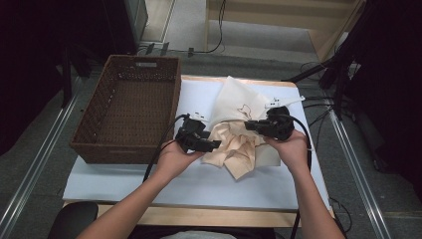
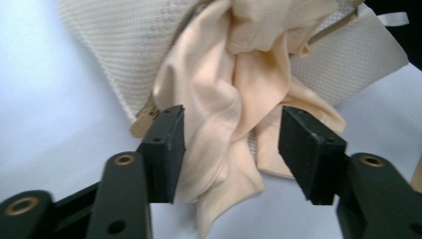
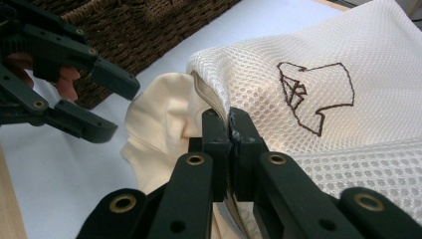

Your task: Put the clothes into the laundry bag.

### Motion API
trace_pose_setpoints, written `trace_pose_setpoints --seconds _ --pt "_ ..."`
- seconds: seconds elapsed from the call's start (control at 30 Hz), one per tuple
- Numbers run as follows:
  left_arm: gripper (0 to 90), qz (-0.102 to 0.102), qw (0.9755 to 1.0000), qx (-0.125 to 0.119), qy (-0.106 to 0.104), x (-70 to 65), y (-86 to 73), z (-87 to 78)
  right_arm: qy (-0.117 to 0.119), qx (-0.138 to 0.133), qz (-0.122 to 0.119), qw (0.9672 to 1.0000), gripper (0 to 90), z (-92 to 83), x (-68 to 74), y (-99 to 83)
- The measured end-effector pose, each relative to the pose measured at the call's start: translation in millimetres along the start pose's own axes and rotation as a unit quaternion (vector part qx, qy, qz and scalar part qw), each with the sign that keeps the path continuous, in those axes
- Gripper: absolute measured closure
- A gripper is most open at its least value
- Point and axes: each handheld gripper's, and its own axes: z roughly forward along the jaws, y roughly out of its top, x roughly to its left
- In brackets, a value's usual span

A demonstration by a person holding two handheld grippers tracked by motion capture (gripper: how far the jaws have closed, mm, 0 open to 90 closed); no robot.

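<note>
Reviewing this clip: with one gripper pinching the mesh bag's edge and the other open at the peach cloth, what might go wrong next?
1. The left gripper stands open around the crumpled peach cloth, pads off it; the cloth, half out of the cream mesh laundry bag, may slide further out.
2. The right gripper pinches only the bag's zip edge; a hard push might tug it free.
3. Closing now, the left gripper may catch mesh along with cloth.

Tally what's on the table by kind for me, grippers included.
Mesh laundry bag: 1
Peach cloth, partly out of the bag: 1
Wicker basket: 1
Grippers: 2, the left gripper open, the right gripper shut on the mesh laundry bag's edge
Total: 5
</note>
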Motion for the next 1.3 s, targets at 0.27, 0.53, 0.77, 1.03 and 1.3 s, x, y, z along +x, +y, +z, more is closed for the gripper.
trace_pose_setpoints --seconds 0.27,0.53,0.77,1.03,1.3 --pt "41.9 -0.017 0.9997 0.019 0.002 6.6 -4.1 24.0 0.002 0.001 0.001 1.0000 88.9 -0.1 0.5 0.6" --pt "81.5 -0.031 0.9994 0.005 -0.015 1.7 -2.3 46.6 0.003 0.001 0.002 1.0000 89.0 -1.7 -0.2 0.1" --pt "85.5 -0.028 0.9994 0.008 -0.017 -7.1 15.3 68.6 0.004 0.001 -0.001 1.0000 89.0 -2.5 0.7 1.0" --pt "85.4 -0.024 0.9996 -0.004 -0.017 -15.1 39.2 79.5 0.006 0.002 -0.002 1.0000 89.0 -3.7 0.2 0.7" --pt "86.0 -0.037 0.9989 -0.027 -0.006 -11.9 54.0 82.3 0.008 0.000 -0.001 1.0000 89.0 -5.3 -1.2 0.6"
